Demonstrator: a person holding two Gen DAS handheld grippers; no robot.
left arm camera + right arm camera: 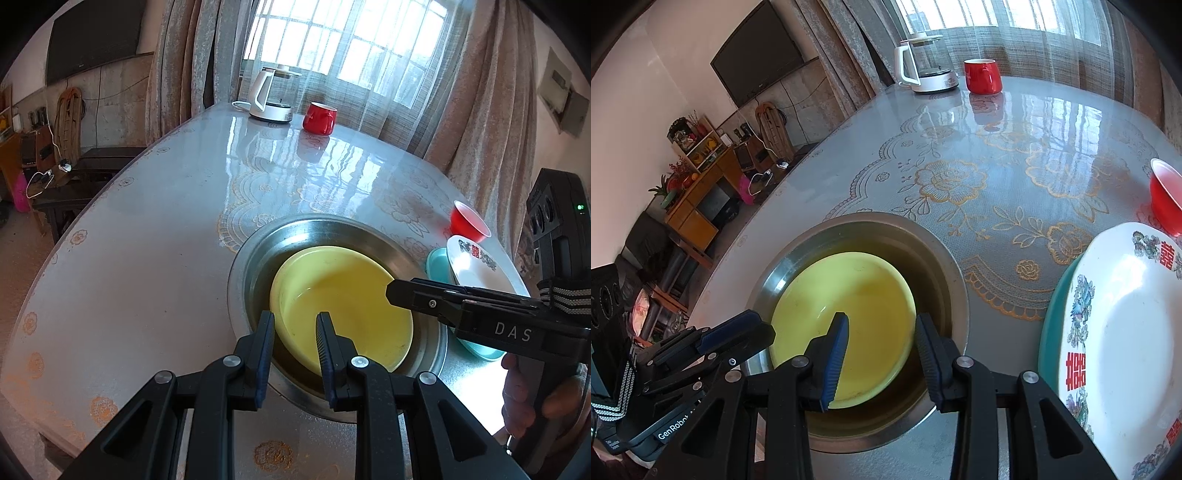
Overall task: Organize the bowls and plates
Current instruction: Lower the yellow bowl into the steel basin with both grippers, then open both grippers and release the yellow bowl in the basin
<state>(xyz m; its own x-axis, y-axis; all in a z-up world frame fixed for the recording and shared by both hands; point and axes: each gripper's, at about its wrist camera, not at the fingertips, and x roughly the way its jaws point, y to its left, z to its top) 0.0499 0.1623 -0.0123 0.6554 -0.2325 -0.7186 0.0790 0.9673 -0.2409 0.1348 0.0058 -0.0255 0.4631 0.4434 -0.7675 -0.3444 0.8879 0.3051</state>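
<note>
Left tongs [295, 328] and right tongs [881, 332] straddle near rim of yellow bowl [343, 306], pads apart, gripping nothing. Risk: bowl slips inside steel basin [251, 258].

Right hand-held gripper [881, 356] jaws straddle the near-right rim of the yellow bowl [846, 325], pads not visibly pressing; bowl sits tilted in the steel basin [945, 266] sunk in the counter [997, 155]; left hand-held gripper [738, 334] at the bowl's left rim; white plate [1126, 332] stacked on teal plate [1049, 325] at right; red bowl [1165, 192] beyond.
</note>
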